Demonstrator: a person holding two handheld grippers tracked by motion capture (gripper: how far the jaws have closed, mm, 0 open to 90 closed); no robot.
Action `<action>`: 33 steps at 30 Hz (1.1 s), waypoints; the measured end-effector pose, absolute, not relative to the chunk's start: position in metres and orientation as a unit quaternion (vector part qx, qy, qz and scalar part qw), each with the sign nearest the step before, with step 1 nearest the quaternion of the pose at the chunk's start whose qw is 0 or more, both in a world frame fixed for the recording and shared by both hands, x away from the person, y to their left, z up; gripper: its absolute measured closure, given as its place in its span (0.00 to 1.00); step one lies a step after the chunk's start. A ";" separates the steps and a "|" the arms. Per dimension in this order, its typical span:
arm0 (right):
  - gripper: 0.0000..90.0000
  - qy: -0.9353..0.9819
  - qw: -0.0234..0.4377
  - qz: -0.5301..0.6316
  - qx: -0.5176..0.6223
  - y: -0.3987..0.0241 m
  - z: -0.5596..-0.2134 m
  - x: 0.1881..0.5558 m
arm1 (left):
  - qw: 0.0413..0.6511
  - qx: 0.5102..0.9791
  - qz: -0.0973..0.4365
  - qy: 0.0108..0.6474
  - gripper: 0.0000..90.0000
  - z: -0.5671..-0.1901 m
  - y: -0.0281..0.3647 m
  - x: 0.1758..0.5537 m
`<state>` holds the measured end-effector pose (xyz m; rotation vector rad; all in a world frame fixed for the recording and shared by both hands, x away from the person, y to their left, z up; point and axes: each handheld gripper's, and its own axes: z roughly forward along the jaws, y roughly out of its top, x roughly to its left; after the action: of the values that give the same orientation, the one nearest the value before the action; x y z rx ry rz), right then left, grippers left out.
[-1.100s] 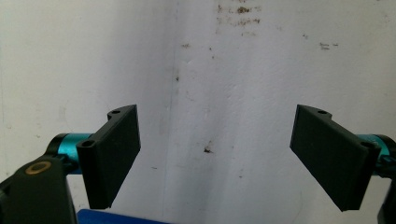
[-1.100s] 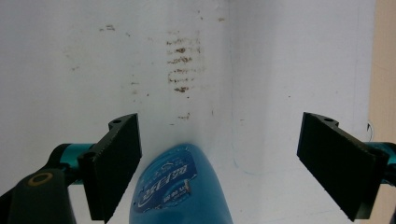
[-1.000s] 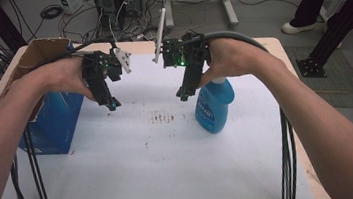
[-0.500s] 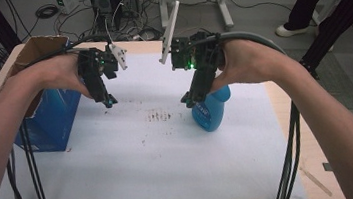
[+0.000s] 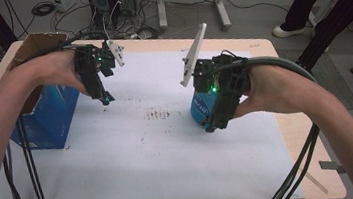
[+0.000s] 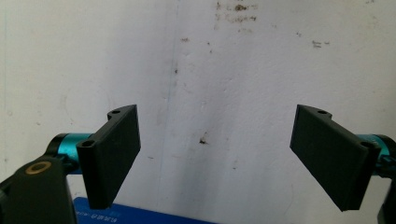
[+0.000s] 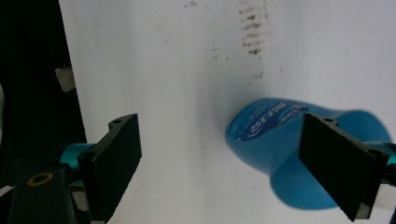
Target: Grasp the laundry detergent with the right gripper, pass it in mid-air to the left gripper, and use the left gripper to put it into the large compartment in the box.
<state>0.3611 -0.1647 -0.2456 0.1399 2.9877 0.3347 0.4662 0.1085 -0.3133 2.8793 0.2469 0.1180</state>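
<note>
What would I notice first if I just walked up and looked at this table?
Probably the bright blue bottle on the white table cover, right of the middle, with the right hand-held gripper open just above it. Next, the blue box at the table's left edge, beside the left hand-held gripper, also open. You'd also spot the brown specks in the middle of the cover.
</note>
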 end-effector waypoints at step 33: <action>0.15 0.920 0.113 0.155 0.342 -0.239 -0.290 0.370 | 0.134 0.987 0.043 0.081 0.18 -0.308 0.110 0.465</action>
<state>0.3695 -0.2387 -0.2904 1.0033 2.6995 0.4545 0.4646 0.1099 -0.3082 2.8607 0.2362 0.1235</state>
